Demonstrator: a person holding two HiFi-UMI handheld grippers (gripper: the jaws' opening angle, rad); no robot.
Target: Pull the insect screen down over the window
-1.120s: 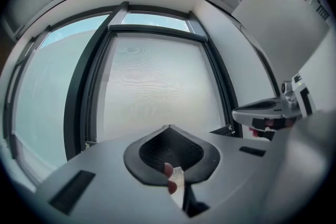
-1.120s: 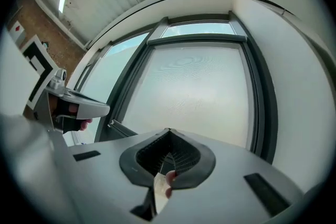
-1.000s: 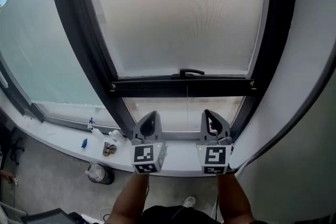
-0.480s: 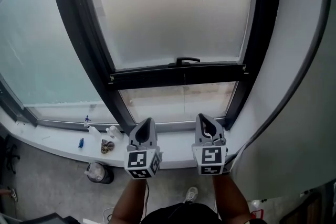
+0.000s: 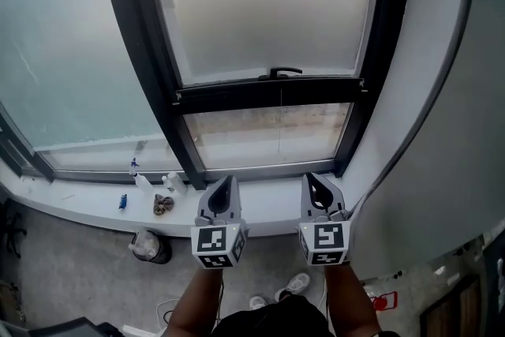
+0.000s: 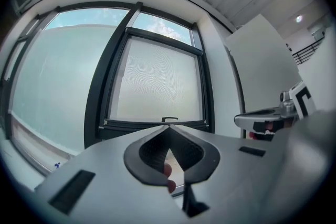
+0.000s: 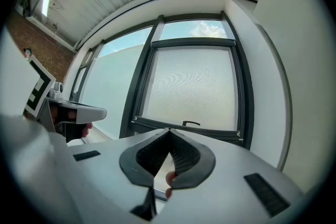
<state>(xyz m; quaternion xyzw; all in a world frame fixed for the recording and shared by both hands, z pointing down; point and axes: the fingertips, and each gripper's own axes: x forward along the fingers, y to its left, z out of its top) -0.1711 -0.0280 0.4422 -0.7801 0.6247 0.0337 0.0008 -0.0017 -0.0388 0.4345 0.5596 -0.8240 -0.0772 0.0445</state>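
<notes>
The grey mesh insect screen [image 5: 264, 4] covers most of the dark-framed window [image 5: 150, 75]. Its black bottom bar [image 5: 268, 94] with a small handle [image 5: 284, 72] hangs above a strip of bare glass [image 5: 268, 136]. The screen [image 6: 157, 84] and its handle [image 6: 169, 119] show in the left gripper view, and the screen [image 7: 191, 89] and handle [image 7: 191, 123] in the right gripper view. My left gripper [image 5: 223, 189] and right gripper [image 5: 317, 187] are both shut and empty. They are side by side over the white sill [image 5: 268, 205], well below the bar and apart from it.
Small bottles [image 5: 170, 184] and a blue item [image 5: 124, 201] lie on the sill at the left. A dark bin [image 5: 150, 247] stands on the floor below. A white wall [image 5: 426, 130] bounds the window at the right. A large frosted pane [image 5: 63, 59] lies at the left.
The view has shifted back and up, so the window sits farther off and more floor shows. Both grippers stay shut, side by side, a little lower in the frame.
</notes>
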